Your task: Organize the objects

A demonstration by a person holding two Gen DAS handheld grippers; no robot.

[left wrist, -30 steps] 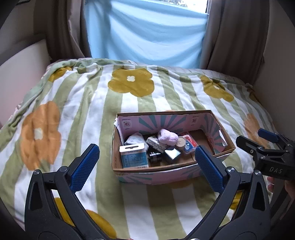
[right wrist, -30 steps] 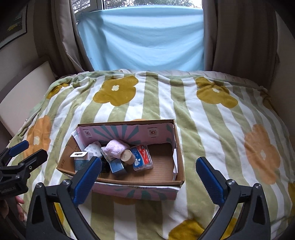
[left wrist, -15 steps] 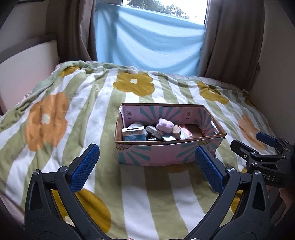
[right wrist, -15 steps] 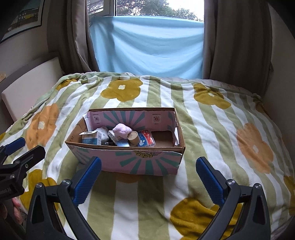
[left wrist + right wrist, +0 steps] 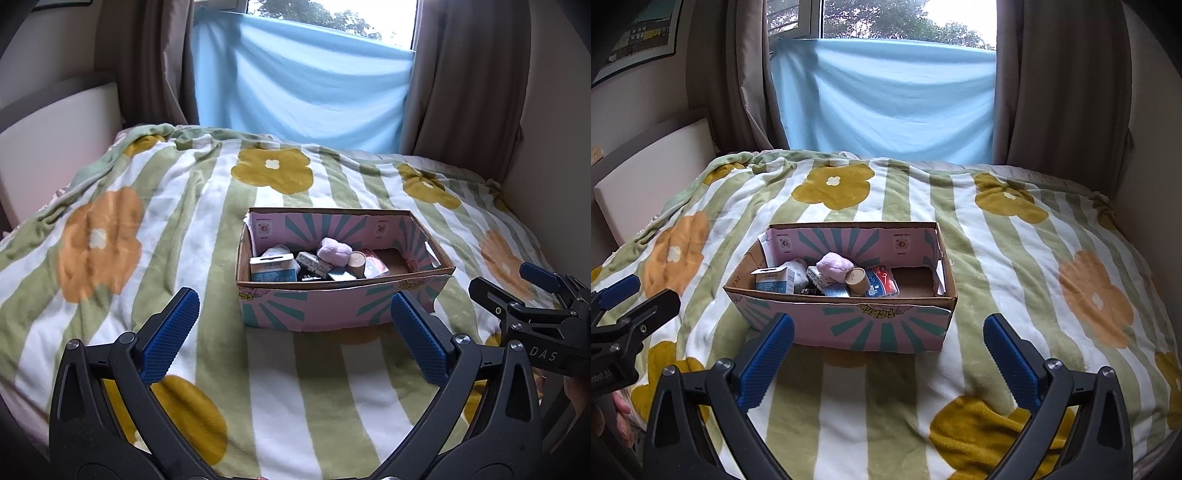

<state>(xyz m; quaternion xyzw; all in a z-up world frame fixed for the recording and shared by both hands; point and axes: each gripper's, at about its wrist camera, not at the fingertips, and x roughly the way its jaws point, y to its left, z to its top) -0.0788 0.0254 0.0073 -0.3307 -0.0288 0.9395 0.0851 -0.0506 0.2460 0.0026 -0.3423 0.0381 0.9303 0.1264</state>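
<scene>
The left gripper point(image 5: 293, 330) has its blue-padded fingers point(image 5: 170, 334) spread wide with nothing between them, and the right gripper point(image 5: 886, 354) is the same: fingers point(image 5: 767, 363) far apart, empty. Both hang above the near part of the bed, short of the cardboard box point(image 5: 846, 326), which sits apart from them on the striped flower blanket point(image 5: 1015, 266) near the bed's middle.

The things to be sorted all lie inside that box, crowded toward its left end: a white and blue carton point(image 5: 774, 280), a fluffy lilac pouf point(image 5: 835, 266), a tan cylinder point(image 5: 857, 280) on its side, a red and blue packet point(image 5: 882, 283), and some dark small items half buried between them. The right end of the box floor is bare.

Risks, as I judge them: the blanket is soft, so a downward push on the box wall could tip or slide it; the items are packed close, so wide fingers may catch two at once or knock the cylinder rolling (it lies on its side).

Readable writing is scarce. The other gripper's body shows "DAS" point(image 5: 543, 355) in the left view. The yellow lettering on the box front and the carton's print are too small to read.
</scene>
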